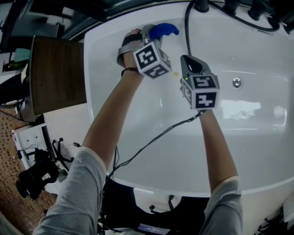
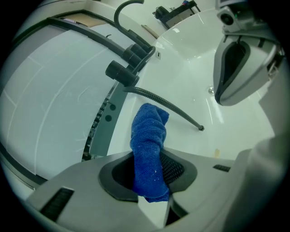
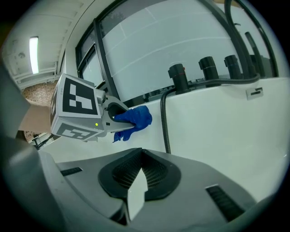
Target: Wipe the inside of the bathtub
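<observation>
The white bathtub (image 1: 257, 137) fills the head view, its drain (image 1: 236, 82) at the right. My left gripper (image 1: 153, 36) is over the tub's far left wall, shut on a blue cloth (image 1: 164, 30). In the left gripper view the cloth (image 2: 148, 145) stands bunched between the jaws of my left gripper (image 2: 152, 179). My right gripper (image 1: 189, 63) hovers just right of it, shut with nothing held; its jaws meet in the right gripper view (image 3: 136, 183). That view also shows the left gripper (image 3: 106, 118) and cloth (image 3: 134, 118) against the tub wall.
A black shower hose (image 1: 187, 27) hangs down the far wall from dark taps (image 1: 202, 5) on the rim. A small yellowish spot (image 1: 175, 73) marks the tub floor. A wooden board (image 1: 57, 75) stands left of the tub, with cables and gear (image 1: 36, 176) on the floor.
</observation>
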Demonstrator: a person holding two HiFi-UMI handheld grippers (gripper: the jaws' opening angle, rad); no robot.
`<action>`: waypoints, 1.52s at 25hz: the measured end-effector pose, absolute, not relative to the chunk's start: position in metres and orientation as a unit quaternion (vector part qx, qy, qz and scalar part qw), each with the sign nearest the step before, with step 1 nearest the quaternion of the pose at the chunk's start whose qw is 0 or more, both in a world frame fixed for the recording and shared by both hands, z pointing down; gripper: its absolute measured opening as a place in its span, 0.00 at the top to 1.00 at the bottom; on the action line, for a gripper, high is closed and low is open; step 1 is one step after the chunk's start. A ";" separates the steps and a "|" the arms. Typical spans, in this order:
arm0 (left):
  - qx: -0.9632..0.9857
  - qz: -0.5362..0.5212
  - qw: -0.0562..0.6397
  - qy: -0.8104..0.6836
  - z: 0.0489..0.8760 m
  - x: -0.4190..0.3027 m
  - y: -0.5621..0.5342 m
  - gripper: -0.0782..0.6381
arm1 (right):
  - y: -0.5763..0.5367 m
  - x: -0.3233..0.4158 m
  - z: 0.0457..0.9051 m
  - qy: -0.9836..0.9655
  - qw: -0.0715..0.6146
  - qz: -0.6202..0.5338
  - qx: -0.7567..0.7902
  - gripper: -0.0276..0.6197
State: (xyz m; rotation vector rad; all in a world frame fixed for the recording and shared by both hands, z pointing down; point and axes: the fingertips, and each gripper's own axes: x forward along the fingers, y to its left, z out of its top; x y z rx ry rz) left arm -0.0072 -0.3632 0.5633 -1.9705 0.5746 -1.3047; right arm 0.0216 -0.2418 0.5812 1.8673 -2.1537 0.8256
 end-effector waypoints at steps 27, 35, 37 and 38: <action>-0.749 -0.600 0.242 0.142 0.718 -0.024 -0.332 0.72 | -0.211 0.031 0.681 -0.703 0.110 0.321 0.625 0.94; -0.742 -0.628 0.205 0.116 0.782 -0.037 -0.320 0.72 | -0.205 0.031 0.701 -0.697 0.115 0.321 0.631 0.94; -0.741 -0.630 0.201 0.113 0.793 -0.039 -0.318 0.72 | -0.203 0.032 0.709 -0.695 0.119 0.322 0.631 0.94; -0.740 -0.633 0.199 0.111 0.798 -0.040 -0.317 0.72 | -0.201 0.032 0.713 -0.695 0.122 0.324 0.630 0.94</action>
